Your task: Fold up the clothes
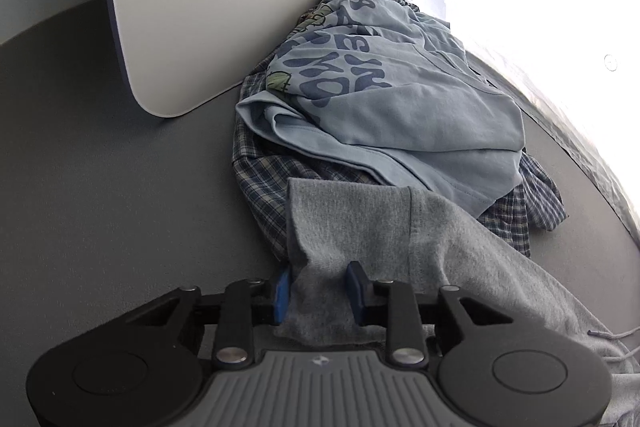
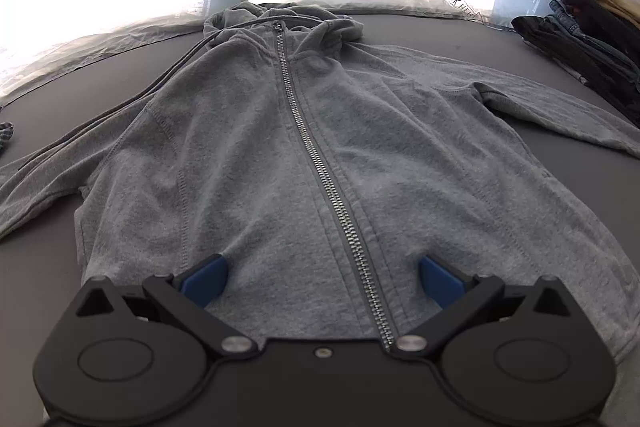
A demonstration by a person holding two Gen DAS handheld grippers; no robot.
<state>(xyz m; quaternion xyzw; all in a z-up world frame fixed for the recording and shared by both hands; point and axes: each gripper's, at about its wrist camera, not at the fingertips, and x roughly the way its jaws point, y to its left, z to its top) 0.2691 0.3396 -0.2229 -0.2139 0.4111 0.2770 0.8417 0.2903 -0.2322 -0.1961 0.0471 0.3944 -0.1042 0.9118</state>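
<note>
Currently we note: left gripper (image 1: 320, 293) clenched on grey hoodie (image 2: 312, 155) sleeve cuff, lower centre of frame. Right gripper (image 2: 322, 281) released, jaws wide over hem beside zipper (image 2: 316, 163). Hoodie flat on desk (image 2: 460, 39). Risk: thin cuff slips mid-fold; sleeve snags clothes pile (image 1: 360, 99).

hoodie (image 2: 248, 147): grey matt fleecy knit cloth | zipper (image 2: 320, 163): shiny metal teeth | desk (image 1: 100, 167): dark grey, matt, smooth | tongs pads (image 2: 204, 281): blue matt plastic
</note>
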